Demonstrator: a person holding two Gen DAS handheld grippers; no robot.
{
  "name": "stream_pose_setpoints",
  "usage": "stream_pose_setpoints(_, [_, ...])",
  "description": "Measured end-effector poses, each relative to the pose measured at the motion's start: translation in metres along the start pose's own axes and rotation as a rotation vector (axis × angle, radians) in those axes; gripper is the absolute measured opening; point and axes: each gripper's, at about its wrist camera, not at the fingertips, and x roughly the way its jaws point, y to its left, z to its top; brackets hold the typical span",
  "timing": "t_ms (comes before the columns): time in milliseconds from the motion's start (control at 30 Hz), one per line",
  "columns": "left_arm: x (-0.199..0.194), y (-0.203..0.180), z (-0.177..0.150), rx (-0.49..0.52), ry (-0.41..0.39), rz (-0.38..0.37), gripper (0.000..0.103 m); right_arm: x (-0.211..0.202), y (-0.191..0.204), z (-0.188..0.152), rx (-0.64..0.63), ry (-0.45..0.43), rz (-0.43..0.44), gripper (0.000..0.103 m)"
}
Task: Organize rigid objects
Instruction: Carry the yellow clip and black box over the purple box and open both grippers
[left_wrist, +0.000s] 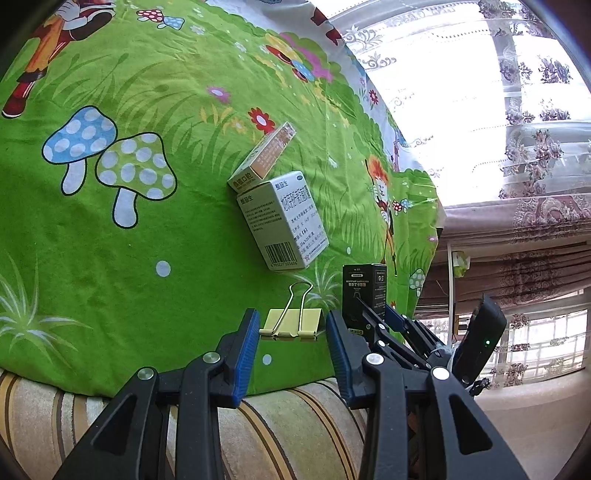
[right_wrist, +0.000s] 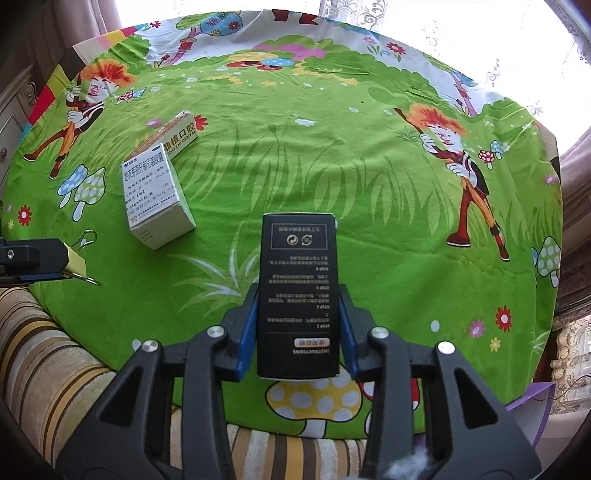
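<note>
Right gripper (right_wrist: 298, 332): blue fingers (right_wrist: 246, 332) pressed on both long sides of the black box (right_wrist: 297, 295), which stands upright on the green cartoon cloth (right_wrist: 332, 166), long axis running away from the camera. Left gripper (left_wrist: 291, 332): fingers partly open around the yellow binder clip (left_wrist: 290, 323); whether they grip it cannot be told. The white box (right_wrist: 157, 199) and orange box (right_wrist: 177, 134) lie touching at left; open cloth lies ahead and right.
</note>
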Motion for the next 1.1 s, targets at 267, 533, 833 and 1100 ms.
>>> stream_pose_setpoints(267, [0.003,-0.021,-0.012,0.045,0.018,-0.008,0.038,-0.035,-0.021,-0.022,0.057,-0.049,-0.021,0.043])
stream_pose_setpoints(533, [0.009,-0.052,-0.030,0.115,0.045,-0.010,0.038,-0.068,-0.039,-0.055,0.125,-0.086,-0.021,0.043])
stream_pose_setpoints(833, [0.036,-0.094,-0.065,0.207,0.121,-0.019,0.038,-0.103,-0.079,-0.099,0.214,-0.112,-0.055,0.043])
stream_pose_setpoints(1100, [0.063,-0.134,-0.100,0.304,0.193,-0.034,0.038,-0.124,-0.122,-0.139,0.310,-0.111,-0.124,0.043])
